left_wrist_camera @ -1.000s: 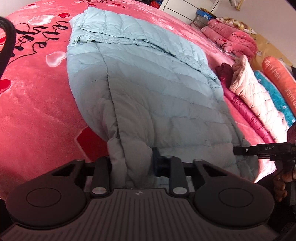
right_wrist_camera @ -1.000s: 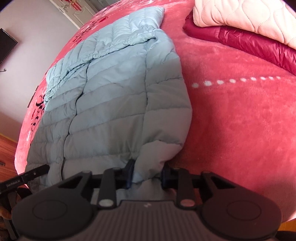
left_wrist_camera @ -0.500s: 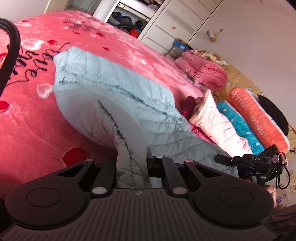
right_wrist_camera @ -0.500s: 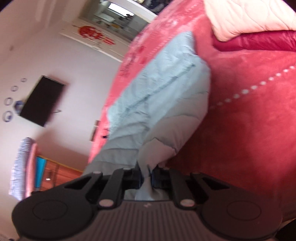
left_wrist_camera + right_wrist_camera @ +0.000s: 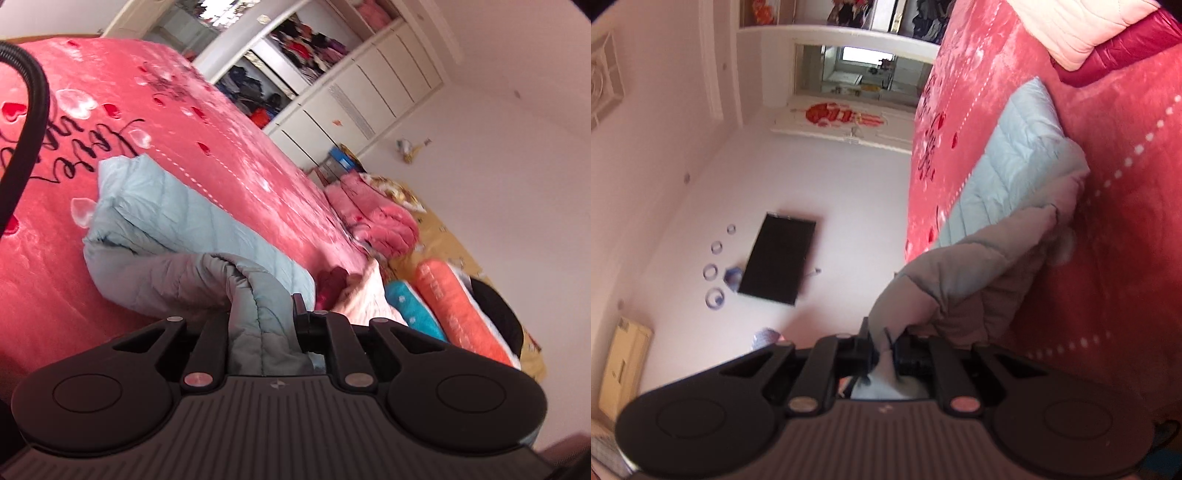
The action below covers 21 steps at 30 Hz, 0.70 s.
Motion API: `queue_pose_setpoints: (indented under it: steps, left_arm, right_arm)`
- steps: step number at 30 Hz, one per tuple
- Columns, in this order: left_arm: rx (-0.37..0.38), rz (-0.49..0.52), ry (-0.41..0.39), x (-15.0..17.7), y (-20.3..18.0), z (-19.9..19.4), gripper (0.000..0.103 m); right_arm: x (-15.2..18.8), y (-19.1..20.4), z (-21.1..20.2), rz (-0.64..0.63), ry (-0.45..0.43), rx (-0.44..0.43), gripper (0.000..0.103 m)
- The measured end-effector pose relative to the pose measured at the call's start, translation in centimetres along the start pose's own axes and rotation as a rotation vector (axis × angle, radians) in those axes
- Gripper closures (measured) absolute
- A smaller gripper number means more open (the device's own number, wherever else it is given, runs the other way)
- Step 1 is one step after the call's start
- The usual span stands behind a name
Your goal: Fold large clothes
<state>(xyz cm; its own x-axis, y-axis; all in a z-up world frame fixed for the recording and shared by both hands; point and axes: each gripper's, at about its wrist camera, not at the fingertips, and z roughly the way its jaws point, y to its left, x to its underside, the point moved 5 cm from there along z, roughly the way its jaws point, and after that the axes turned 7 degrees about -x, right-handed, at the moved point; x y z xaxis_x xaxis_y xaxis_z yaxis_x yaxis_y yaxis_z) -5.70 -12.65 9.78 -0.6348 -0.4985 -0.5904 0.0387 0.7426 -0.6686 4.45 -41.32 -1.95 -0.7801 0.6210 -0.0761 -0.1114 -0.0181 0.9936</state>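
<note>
A light blue quilted down jacket [image 5: 177, 229] lies on the pink bed blanket [image 5: 229, 147]. Its near hem is lifted and curled over toward the far end. My left gripper [image 5: 262, 325] is shut on the hem's left part, with fabric bunched between the fingers. My right gripper [image 5: 884, 350] is shut on the hem's right part. In the right wrist view the jacket [image 5: 1008, 173] rises from the bed in a fold up to the fingers. Each gripper is out of the other's view.
Folded jackets, pale pink over dark red [image 5: 1108, 40], lie on the bed to the right. Pink bedding [image 5: 376, 221] and orange and teal bolsters [image 5: 458, 306] sit beyond. White wardrobes [image 5: 332, 103] stand at the back. A wall TV [image 5: 777, 258] shows on the left.
Both grippers have lifted the jacket's near hem high off the bed and carried it forward. The jacket has gone from flat to doubled over. Both cameras now tilt up toward the walls.
</note>
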Motion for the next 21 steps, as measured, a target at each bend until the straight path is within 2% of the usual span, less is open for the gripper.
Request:
queue_pose_setpoints:
  steps: [7,10,13,16,19,21]
  left_arm:
    - [-0.042,-0.157,-0.027,-3.9,2.7,4.6,0.086]
    - [-0.084,-0.189,-0.031,-5.5,4.1,6.9,0.081]
    - [-0.127,-0.225,-0.034,-6.8,5.4,9.2,0.079]
    - [-0.165,-0.237,-0.035,-7.7,6.8,10.7,0.074]
    - [-0.202,-0.253,-0.040,-9.0,7.3,13.1,0.066]
    - [-0.224,-0.259,-0.056,-9.6,7.6,13.3,0.048]
  right_arm:
    - [-5.7,-1.4,2.7,0.106,-0.137,0.005,0.093]
    - [-8.2,-3.0,4.3,0.165,-0.184,-0.006,0.093]
    - [-10.4,-4.5,5.7,0.180,-0.213,0.022,0.092]
    - [-12.1,-6.0,7.0,0.200,-0.228,0.013,0.091]
    - [-13.3,-7.2,8.0,0.185,-0.237,0.041,0.085]
    - [-14.0,-7.8,8.4,0.166,-0.244,0.056,0.079]
